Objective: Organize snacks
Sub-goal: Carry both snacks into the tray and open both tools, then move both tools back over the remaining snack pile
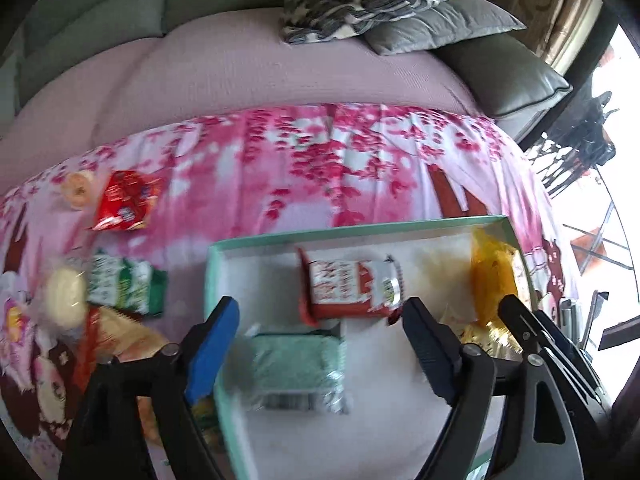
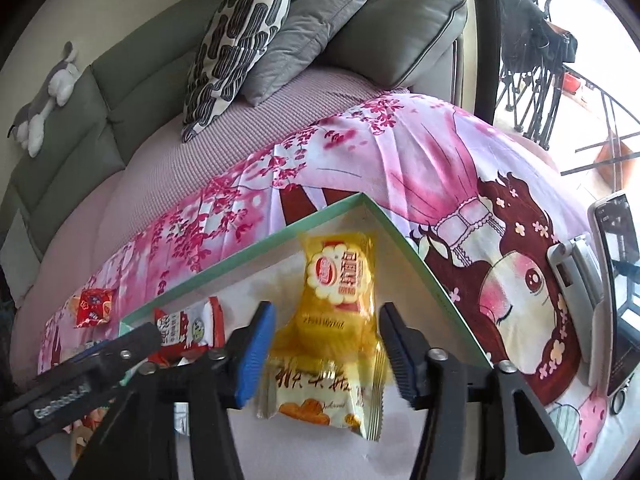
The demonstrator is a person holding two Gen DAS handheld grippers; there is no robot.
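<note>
The left gripper (image 1: 320,344) stands released over a pale green packet (image 1: 298,368) on the mint-rimmed box (image 1: 352,230) floor. The right gripper (image 2: 326,346), also unclenched, straddles a cream pastry packet (image 2: 320,396); a yellow cake packet (image 2: 340,284) lies just beyond.

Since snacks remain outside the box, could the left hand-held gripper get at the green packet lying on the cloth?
Probably yes: the left hand-held gripper is open and holds nothing, and the green packet lies uncovered beside the box.

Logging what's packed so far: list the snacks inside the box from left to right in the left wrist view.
Pale green packet → red and white packet → yellow packet, all lying inside the green-rimmed box.
</note>
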